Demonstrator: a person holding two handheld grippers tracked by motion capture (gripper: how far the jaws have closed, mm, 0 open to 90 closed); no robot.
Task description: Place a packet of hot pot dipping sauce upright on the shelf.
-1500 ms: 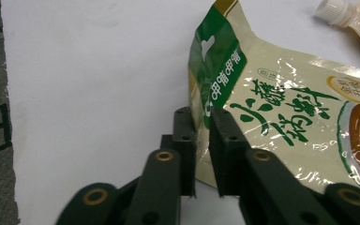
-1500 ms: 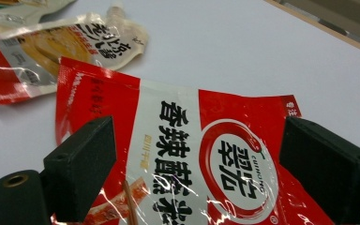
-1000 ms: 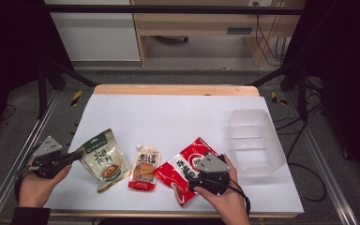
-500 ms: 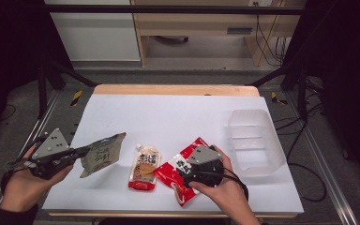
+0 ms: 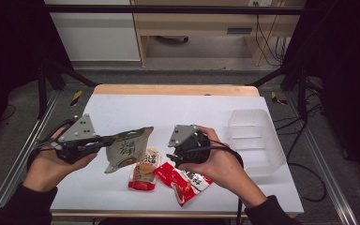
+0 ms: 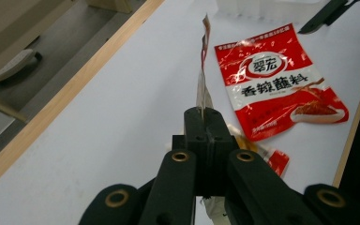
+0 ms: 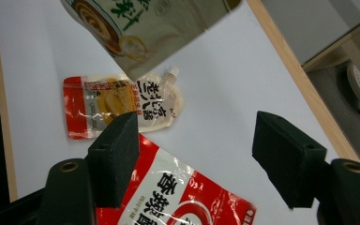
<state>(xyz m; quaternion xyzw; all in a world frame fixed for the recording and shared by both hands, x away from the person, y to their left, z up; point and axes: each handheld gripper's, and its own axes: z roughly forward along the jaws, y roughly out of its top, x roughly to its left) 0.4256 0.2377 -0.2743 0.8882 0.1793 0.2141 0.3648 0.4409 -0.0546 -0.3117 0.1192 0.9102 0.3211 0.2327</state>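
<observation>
green pouch (image 5: 127,149) held off the counter (image 5: 178,110), pinched at its 9 o'clock edge by left gripper (image 5: 104,139) | right gripper (image 7: 194,154) gaped wide, empty, above red pouch (image 5: 183,180) | spouted pouch (image 5: 143,169) at 6 o'clock of green pouch | clear tray (image 5: 255,140) at 3 o'clock

On the white surface (image 5: 192,112) in front of you, a red sauce packet (image 5: 183,180) lies flat near the front edge, and a small spouted pouch (image 5: 144,168) with a red end lies just beside it. Toward the right edge you have a clear plastic bin (image 5: 253,138), well apart from both. Past the wooden far edge, you can see cables (image 5: 262,33) hanging under a wooden bench (image 5: 206,21).
</observation>
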